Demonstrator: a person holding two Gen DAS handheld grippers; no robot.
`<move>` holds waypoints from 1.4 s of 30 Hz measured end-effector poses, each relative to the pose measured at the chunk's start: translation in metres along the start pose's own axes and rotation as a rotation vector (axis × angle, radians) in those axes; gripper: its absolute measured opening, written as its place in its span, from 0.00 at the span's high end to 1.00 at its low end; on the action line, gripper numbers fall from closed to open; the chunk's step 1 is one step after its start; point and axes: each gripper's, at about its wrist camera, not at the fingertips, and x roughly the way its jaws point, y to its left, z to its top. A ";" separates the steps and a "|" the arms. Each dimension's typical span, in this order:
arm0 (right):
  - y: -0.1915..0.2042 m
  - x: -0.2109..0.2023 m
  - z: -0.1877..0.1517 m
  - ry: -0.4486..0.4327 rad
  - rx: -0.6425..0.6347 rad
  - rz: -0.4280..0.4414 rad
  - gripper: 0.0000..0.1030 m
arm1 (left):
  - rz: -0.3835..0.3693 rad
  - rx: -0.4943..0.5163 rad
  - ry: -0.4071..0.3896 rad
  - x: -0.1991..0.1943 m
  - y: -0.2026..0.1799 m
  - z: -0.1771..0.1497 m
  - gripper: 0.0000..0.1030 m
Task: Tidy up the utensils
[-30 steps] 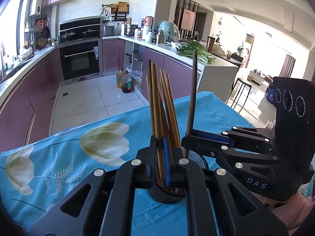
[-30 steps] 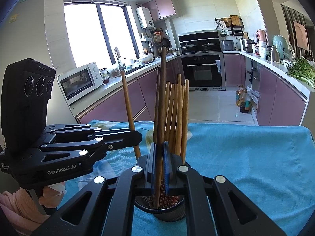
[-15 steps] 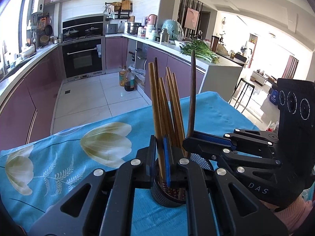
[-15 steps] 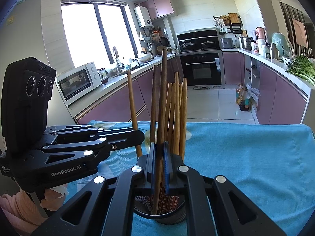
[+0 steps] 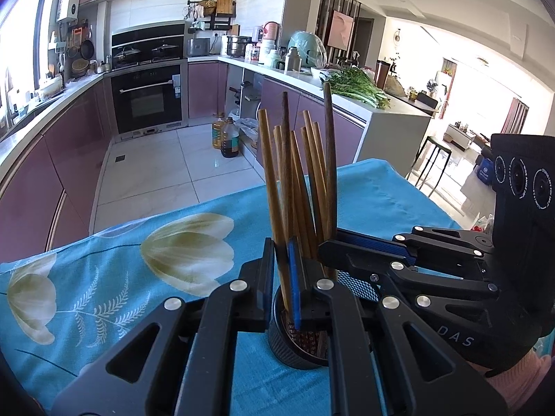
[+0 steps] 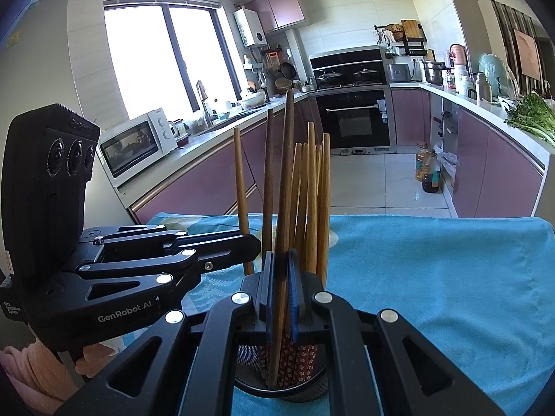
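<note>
Right claw point(image 6: 281, 298) clamps dark chopstick point(image 6: 285, 187) above mesh holder point(image 6: 305, 386)

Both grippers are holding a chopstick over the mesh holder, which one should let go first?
Probably the left gripper: its light chopstick already reaches deep inside the mesh holder. The right gripper clamps a dark chopstick whose tip is hidden.

chopsticks point(image 5: 295, 180): brown wood, many, standing up, leaning a bit | holder point(image 5: 295, 350): round black mesh cup, upright on blue cloth point(image 5: 104, 277)
</note>
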 end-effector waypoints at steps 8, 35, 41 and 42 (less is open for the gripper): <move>-0.001 0.003 0.000 0.005 0.005 -0.004 0.93 | 0.006 -0.005 0.006 0.004 0.001 0.000 0.91; 0.007 -0.009 -0.011 -0.012 -0.001 -0.037 0.70 | 0.124 -0.025 -0.106 -0.031 0.015 -0.023 0.47; 0.018 -0.018 -0.019 -0.048 -0.028 -0.072 0.44 | 0.209 -0.050 -0.186 -0.063 0.029 -0.040 0.23; 0.021 -0.021 -0.020 -0.056 -0.036 -0.075 0.39 | 0.221 -0.049 -0.197 -0.068 0.030 -0.043 0.18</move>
